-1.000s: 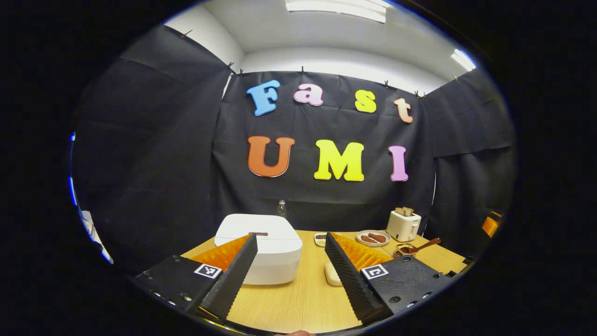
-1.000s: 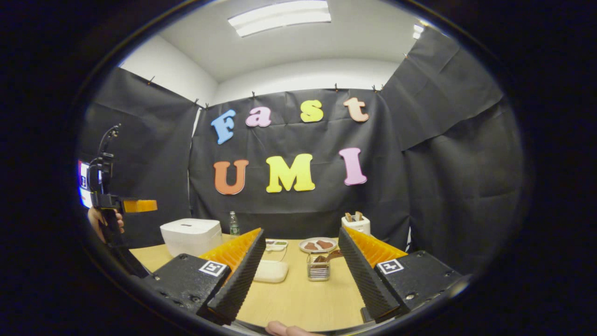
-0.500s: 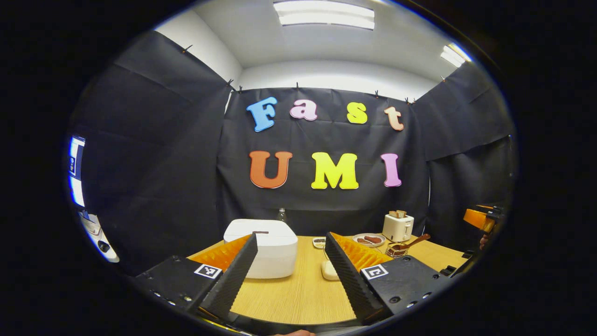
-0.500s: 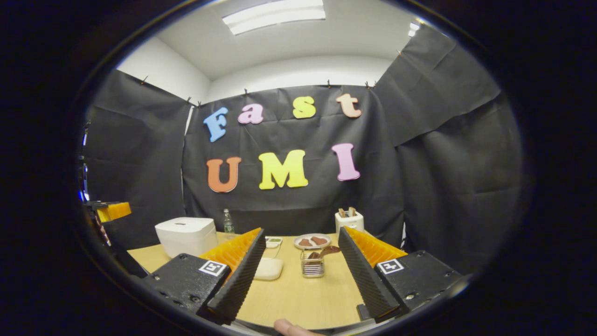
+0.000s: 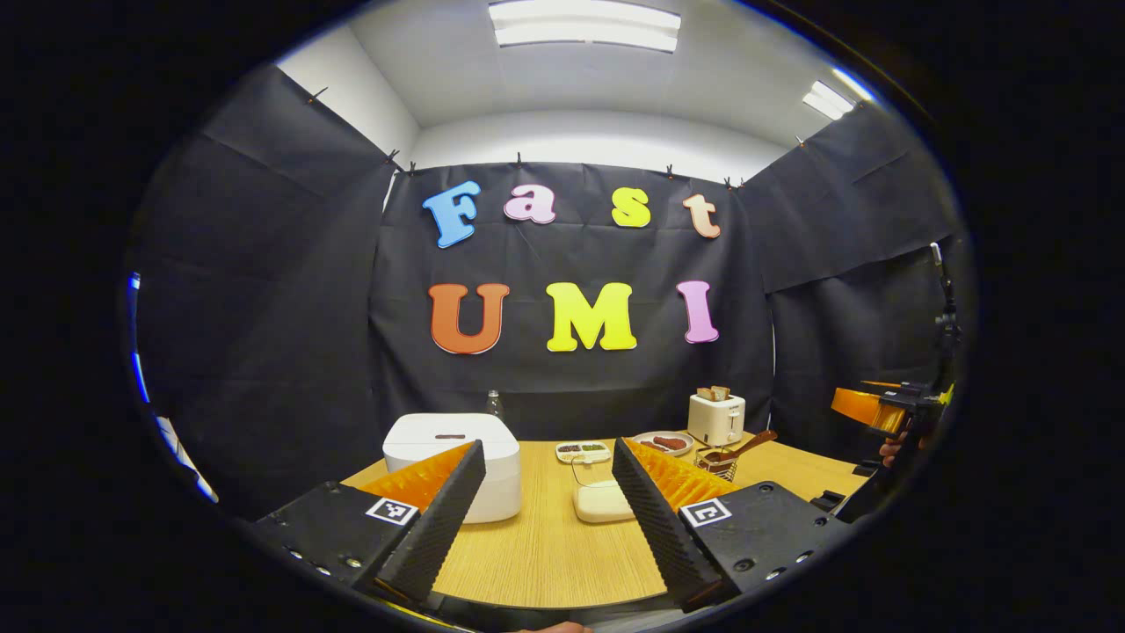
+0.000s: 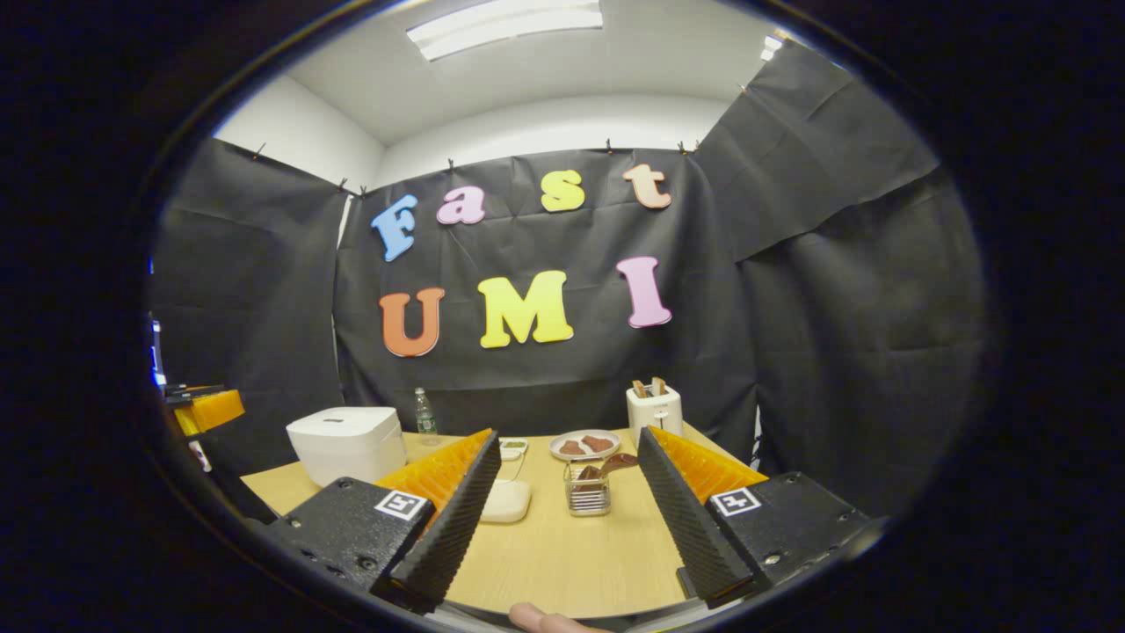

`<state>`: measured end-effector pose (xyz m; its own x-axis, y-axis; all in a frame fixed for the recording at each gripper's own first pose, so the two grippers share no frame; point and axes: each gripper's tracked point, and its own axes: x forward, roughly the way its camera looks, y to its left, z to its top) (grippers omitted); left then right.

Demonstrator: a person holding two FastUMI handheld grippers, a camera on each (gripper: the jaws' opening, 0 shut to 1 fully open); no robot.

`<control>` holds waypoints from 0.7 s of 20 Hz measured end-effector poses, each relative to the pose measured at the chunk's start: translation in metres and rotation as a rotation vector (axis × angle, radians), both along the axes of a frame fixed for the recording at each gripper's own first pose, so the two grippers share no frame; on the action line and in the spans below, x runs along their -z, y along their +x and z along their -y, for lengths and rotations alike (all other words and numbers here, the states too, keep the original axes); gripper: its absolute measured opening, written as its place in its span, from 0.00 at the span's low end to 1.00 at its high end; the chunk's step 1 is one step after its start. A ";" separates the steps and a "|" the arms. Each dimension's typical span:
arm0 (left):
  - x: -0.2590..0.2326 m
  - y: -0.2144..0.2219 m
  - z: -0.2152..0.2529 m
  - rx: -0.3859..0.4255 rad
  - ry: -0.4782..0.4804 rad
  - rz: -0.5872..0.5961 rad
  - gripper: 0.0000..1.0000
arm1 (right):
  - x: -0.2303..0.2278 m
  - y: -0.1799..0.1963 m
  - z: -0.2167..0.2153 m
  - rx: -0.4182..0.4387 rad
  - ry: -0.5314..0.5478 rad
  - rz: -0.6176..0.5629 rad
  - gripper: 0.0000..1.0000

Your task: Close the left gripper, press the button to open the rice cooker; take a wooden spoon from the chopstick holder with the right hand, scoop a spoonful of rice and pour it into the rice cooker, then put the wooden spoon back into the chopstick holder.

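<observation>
**Both claws drawn back from bench, lid shut, spoon in holder**

Pulled back since a second ago: rice cooker (image 5: pixel 453 466) now smaller and farther off in the left gripper view, more bench (image 5: pixel 545 554) exposed ahead of the fingers.

Left claw (image 5: pixel 547 505): spread wide, nothing between the fingers, held above the near edge of the bench. Seen also in the right gripper view at 9 o'clock, at the edge (image 6: pixel 200 409).

Right claw (image 6: pixel 567 510): spread wide, gripping nothing, above the near bench edge. Seen also in the left gripper view at 3 o'clock (image 5: pixel 870 409), with part of a hand (image 5: pixel 892 448) below it.

Rice cooker: white, lid down, at 11 o'clock from the left claw, well apart from it.

Chopstick holder (image 6: pixel 587 494): wire basket, at 12 o'clock from the right claw, between its fingers in that view, well apart. Wooden spoon (image 6: pixel 615 462) standing in it, bowl end up, tilted toward 2 o'clock.

White lidded container (image 5: pixel 602 501): flat on the bench at 12 o'clock from the left claw, between cooker and holder. Contents not visible.

Farther back: divided dish (image 5: pixel 582 452), plate (image 6: pixel 584 445) with brown pieces, toaster (image 6: pixel 654 411), bottle (image 6: pixel 425 413) behind the cooker.
</observation>
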<state>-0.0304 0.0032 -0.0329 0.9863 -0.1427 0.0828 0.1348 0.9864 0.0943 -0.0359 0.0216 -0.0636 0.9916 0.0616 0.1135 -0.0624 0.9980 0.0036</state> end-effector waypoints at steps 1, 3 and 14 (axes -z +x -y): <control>0.002 0.000 0.004 0.009 -0.005 -0.008 0.93 | -0.001 0.000 0.000 -0.002 -0.001 0.000 0.97; 0.003 -0.003 0.008 0.028 -0.017 -0.017 0.93 | -0.001 -0.001 0.003 0.006 -0.004 0.003 1.00; 0.006 -0.005 0.003 0.044 -0.061 -0.025 0.93 | 0.002 -0.002 0.008 0.019 0.000 -0.008 1.00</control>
